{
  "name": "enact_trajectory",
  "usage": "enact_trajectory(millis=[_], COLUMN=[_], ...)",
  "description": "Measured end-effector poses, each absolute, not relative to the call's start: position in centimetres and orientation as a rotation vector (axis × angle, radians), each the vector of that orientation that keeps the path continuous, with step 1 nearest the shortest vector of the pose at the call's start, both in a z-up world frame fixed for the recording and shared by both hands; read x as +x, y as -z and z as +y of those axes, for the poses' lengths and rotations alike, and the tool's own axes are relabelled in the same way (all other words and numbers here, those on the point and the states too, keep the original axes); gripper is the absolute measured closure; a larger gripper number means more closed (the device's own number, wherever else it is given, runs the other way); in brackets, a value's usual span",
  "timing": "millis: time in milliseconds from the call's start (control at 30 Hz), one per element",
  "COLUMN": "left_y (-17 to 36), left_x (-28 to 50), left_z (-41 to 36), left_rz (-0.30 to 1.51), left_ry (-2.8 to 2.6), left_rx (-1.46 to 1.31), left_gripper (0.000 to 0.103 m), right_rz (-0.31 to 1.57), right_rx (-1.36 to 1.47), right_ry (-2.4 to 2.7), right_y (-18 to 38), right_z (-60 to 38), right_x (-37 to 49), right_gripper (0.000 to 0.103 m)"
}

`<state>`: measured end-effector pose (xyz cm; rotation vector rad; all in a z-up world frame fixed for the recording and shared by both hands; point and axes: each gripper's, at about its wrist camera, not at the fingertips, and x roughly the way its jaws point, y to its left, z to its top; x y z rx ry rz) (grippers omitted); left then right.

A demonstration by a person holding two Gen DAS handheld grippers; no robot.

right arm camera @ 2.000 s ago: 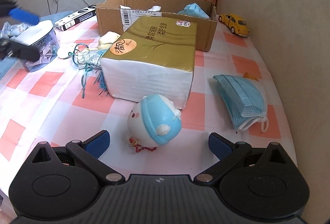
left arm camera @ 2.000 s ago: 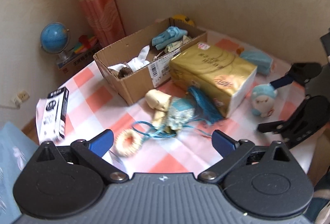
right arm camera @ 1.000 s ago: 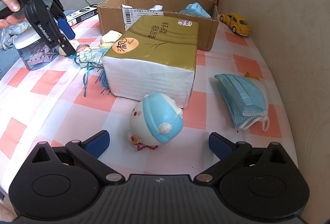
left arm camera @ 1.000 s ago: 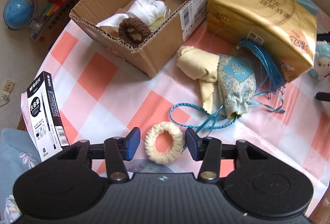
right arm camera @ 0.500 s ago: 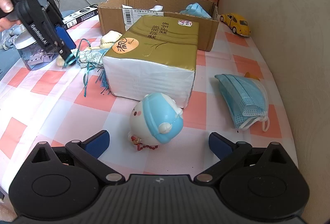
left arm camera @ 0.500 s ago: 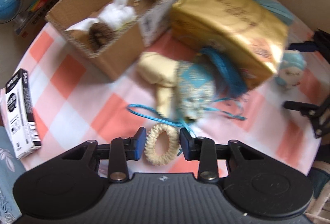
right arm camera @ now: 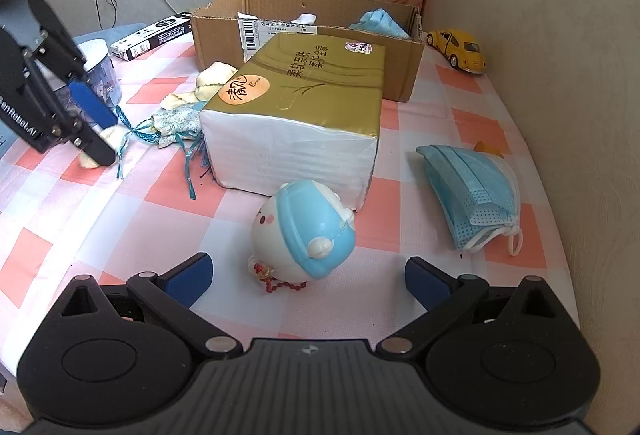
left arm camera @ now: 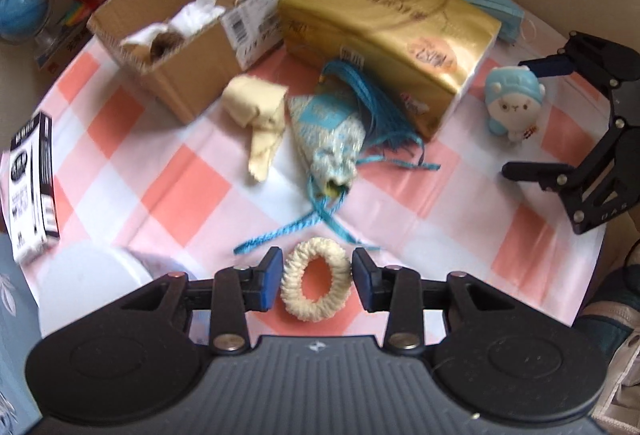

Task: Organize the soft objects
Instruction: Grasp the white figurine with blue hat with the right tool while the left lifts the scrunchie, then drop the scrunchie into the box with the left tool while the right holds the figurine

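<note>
Low in the left wrist view, our left gripper (left arm camera: 315,278) jaws are opening around the cream scrunchie (left arm camera: 315,285); our right gripper (right arm camera: 307,278) jaws stand wide apart behind the plush toy (right arm camera: 306,237).

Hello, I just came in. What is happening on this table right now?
A person is tidying soft things with a handheld gripper in each hand. The left gripper has a cream knitted hair tie between its blue pads, which touch it while the jaws are opening slightly. The right gripper hangs open in front of a small plush toy and grips nothing. The cardboard box already holds a few cloth items. A pouch, a yellow cloth and a face mask lie on the checked tablecloth.
</note>
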<state>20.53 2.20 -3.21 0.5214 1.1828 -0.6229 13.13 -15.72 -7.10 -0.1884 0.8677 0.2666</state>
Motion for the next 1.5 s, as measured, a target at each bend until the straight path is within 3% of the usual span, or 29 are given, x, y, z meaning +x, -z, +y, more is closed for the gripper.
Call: enact_trajectory(millis=[133, 400, 833, 1000, 1200, 1500], left_y=[3.8, 4.2, 4.2, 4.0, 3.7, 1.5], left_x=[20.2, 18.6, 17.8, 17.7, 17.5, 16.5], left_z=[3.1, 4.5, 5.4, 5.4, 5.2, 5.0], left_rz=[1.193, 1.175, 1.147, 1.144, 1.135, 1.09], left_ry=[0.604, 0.603, 0.565, 0.573, 0.568, 0.615], left_rx=[0.49, 0.459, 0.383, 0.371, 0.364, 0.356], left_gripper=[0.062, 0.045, 0.045, 0.057, 0.069, 0.071], right_rz=[0.859, 0.836, 0.826, 0.816, 0.813, 0.799], right_rx=[-0.186, -0.182, -0.195, -0.194, -0.186, -0.206], right_ry=[-0.264, -0.266, -0.292, -0.282, -0.279, -0.298], right_y=[7.1, 7.2, 7.3, 6.9, 6.0, 4.2], right_z=[-15.7, -15.8, -14.9, -14.9, -14.9, -15.0], right_x=[13.0, 12.7, 13.6, 13.7, 13.4, 12.1], right_gripper=[0.0, 0.0, 0.0, 0.016, 0.047, 0.048])
